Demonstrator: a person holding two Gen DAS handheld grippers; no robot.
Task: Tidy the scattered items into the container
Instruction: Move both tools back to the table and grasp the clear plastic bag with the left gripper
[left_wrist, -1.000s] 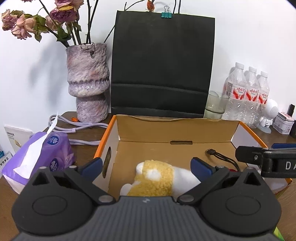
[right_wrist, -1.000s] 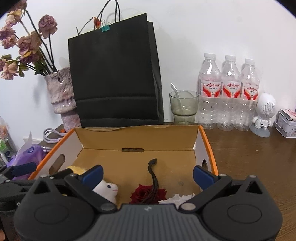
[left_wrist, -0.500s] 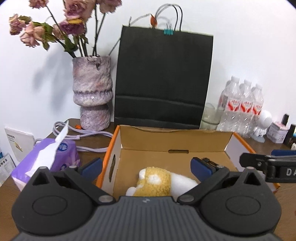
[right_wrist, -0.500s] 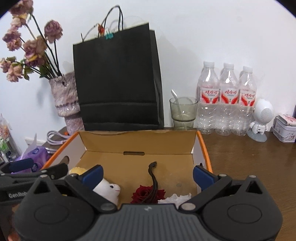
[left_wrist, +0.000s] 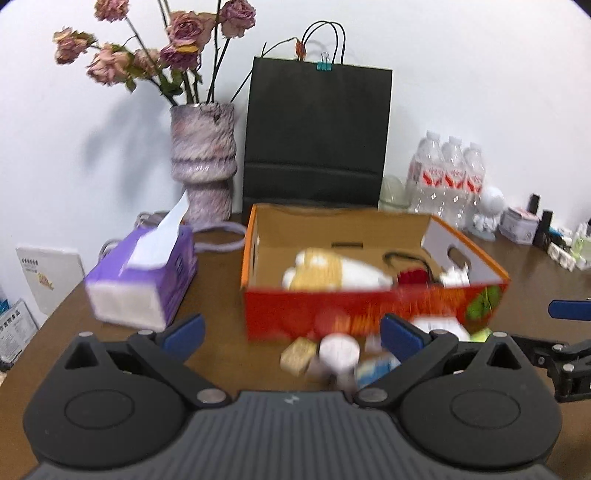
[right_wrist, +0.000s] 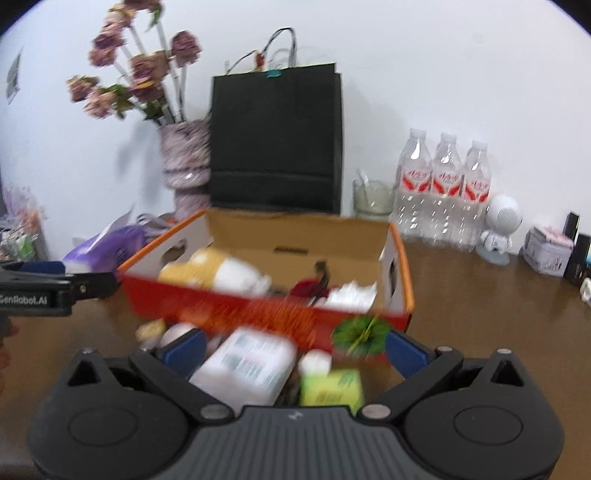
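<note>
Both hand-held grippers, left (left_wrist: 291, 334) and right (right_wrist: 295, 345), spread apart, empty; red-orange cardboard box (left_wrist: 369, 306) on brown wooden bench (left_wrist: 218, 288) holds yellow-white plush toy (left_wrist: 325, 271).

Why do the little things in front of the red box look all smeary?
Left wrist view: motion blur smears the red cardboard box front and the small round white jar, while the black paper bag is sharper. Right wrist view: same blur on the white labelled packet and green box; fisheye bends the edges.

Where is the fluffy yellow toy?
The yellow toy lies inside the box, toward its left end, next to a red rose, in both views.
</note>
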